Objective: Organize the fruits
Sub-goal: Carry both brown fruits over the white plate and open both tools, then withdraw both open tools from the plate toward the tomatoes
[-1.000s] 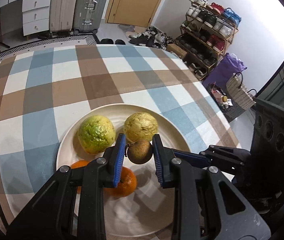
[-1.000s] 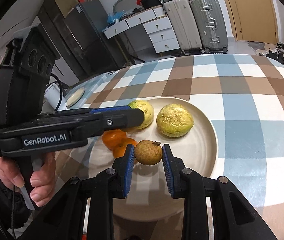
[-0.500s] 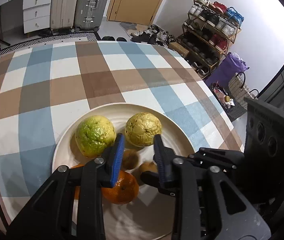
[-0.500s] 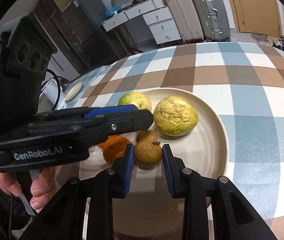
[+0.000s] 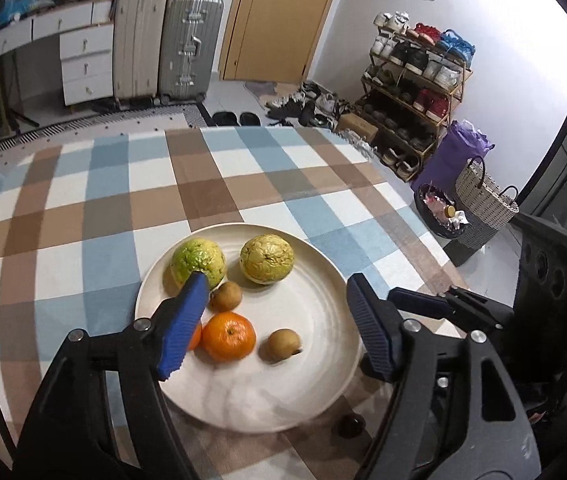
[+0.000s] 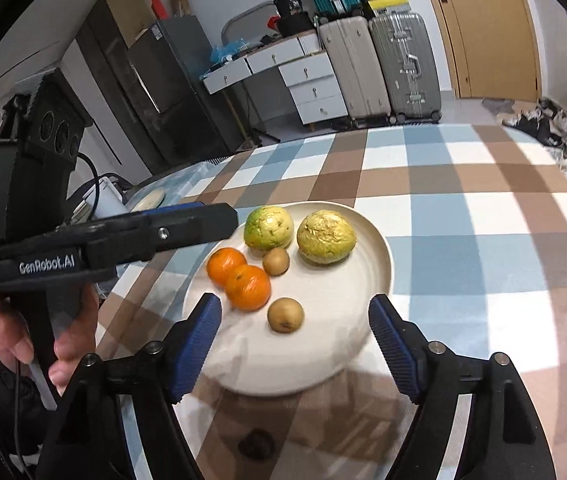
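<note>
A cream plate on the checked tablecloth holds a green fruit, a wrinkled yellow fruit, two oranges and two small brown fruits. My left gripper hovers over the plate's near side, its jaws opening and nothing between the pads. My right gripper hangs above the nearer brown fruit, jaws opening, with the pads clear of it. In the right wrist view the left gripper reaches in from the left, held by a hand.
A small dark object lies on the cloth just in front of the plate. A white device and a small round dish sit at the table's far left edge. Suitcases, drawers, a shoe rack and baskets stand beyond the table.
Both grippers were shut on small brown fruits; each set its fruit down on the plate, opened wide and drew back and up.
</note>
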A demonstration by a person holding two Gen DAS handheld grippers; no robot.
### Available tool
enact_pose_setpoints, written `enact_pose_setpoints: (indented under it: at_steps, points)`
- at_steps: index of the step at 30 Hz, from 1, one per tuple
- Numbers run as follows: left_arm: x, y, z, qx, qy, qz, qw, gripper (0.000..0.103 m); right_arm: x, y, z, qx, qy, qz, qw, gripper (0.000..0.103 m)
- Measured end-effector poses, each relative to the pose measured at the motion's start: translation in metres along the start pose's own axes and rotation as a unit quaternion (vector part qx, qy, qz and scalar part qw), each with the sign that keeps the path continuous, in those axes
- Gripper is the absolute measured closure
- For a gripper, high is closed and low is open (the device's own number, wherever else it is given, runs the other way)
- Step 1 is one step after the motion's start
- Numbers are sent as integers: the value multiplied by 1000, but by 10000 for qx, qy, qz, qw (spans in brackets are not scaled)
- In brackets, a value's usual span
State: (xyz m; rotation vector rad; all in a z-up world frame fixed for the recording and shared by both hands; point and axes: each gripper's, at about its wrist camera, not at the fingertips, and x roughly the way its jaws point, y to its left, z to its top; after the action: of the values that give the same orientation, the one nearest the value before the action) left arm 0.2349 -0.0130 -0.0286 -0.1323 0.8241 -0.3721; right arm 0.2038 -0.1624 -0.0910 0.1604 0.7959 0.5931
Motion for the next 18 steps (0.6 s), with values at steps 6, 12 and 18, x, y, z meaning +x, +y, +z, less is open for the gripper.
enact_pose_setpoints:
  at_steps: [6,12,18]
  points:
    - [-43,-19,-13,150,-298,142,9993,21,-38,12,-8,-21,-317,-96,9994,13]
    - [-83,-33,-31,200,-510,233,9982,14,-78,33,-15,-279,-738,-226,9966,4]
    - [-119,-41,-55,201,-823,435,9955,1,-108,50,-27,-357,-1025,-287,9937,1]
